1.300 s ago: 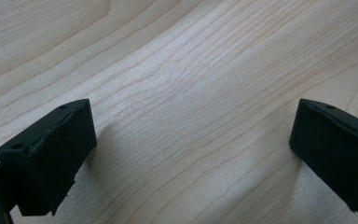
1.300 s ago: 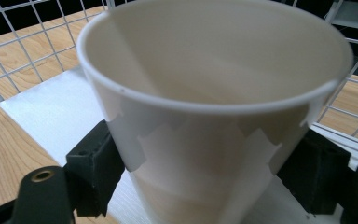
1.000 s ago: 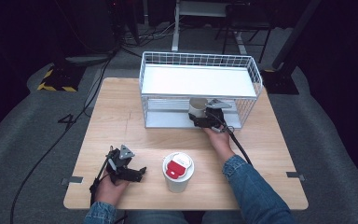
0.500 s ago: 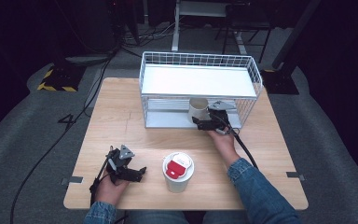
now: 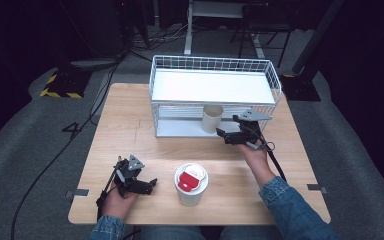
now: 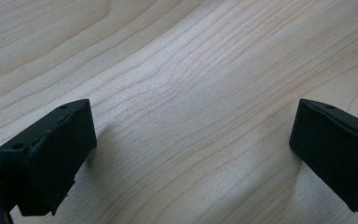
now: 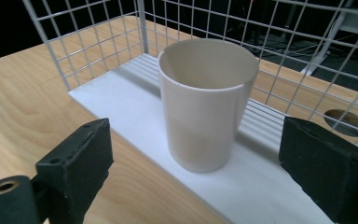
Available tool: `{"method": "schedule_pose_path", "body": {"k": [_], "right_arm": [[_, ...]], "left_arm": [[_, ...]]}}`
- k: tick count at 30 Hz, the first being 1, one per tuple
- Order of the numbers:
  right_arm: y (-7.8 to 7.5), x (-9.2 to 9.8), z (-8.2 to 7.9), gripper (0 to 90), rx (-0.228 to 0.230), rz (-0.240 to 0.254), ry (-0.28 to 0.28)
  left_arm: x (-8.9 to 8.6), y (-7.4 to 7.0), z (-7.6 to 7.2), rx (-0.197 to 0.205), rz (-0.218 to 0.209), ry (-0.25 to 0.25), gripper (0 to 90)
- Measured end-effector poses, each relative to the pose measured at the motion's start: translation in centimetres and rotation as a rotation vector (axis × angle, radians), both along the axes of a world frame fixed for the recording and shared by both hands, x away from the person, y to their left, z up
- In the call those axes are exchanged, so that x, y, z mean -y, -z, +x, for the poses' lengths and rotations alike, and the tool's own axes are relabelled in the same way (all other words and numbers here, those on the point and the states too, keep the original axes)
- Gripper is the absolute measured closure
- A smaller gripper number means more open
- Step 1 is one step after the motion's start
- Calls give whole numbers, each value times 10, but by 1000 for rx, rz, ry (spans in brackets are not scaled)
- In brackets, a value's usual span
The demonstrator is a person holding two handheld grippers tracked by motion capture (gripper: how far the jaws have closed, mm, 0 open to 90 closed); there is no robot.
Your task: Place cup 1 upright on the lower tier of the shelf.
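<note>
A cream cup (image 5: 212, 118) (image 7: 207, 105) stands upright and empty on the lower shelf of a white wire rack (image 5: 212, 86), near the shelf's front edge. My right gripper (image 5: 225, 136) (image 7: 196, 140) sits just in front of the rack and points at the cup. Its jaws have just been opening; they stand open and apart from the cup, with nothing between them. My left gripper (image 5: 150, 186) (image 6: 191, 126) rests low over the wooden table (image 5: 130, 125) at the front left, open over bare wood.
A white paper cup with a red and white lid (image 5: 191, 182) stands near the table's front edge, between the two hands. The rack's wire walls (image 7: 98, 42) enclose the lower shelf at the sides and back. A round hole (image 7: 345, 120) pierces the tabletop behind the rack.
My right gripper has let go of the cream cup and drawn back out of the rack toward the person. The cup stays on the lower shelf. The left gripper has not moved.
</note>
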State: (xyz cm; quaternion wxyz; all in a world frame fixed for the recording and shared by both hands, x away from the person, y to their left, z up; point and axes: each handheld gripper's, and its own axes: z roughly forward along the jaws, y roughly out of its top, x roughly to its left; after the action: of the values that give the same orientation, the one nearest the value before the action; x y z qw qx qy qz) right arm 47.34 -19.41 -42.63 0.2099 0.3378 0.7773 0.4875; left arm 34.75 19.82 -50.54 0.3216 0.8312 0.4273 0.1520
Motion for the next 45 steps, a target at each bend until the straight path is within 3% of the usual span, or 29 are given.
{"method": "schedule_pose_path", "body": {"k": [10,28,35,38,45], "right_arm": [[-19,39,-35,102,0,-16,-7],[-24,87,-70,102,-25,-56,2],[-16,106,-88,102,-54,-68,-5],[-1,121,-98,102,-77,-27,13],[14,133,-105,103,-118,-11,19]], "left_arm": [[0,0,2,-1,1,17,10],[-3,0,-1,3,5,20,15],[-3,0,-1,1,-1,24,15],[-3,0,-1,-1,-2,25,14],[-3,0,-1,4,3,24,14]]}}
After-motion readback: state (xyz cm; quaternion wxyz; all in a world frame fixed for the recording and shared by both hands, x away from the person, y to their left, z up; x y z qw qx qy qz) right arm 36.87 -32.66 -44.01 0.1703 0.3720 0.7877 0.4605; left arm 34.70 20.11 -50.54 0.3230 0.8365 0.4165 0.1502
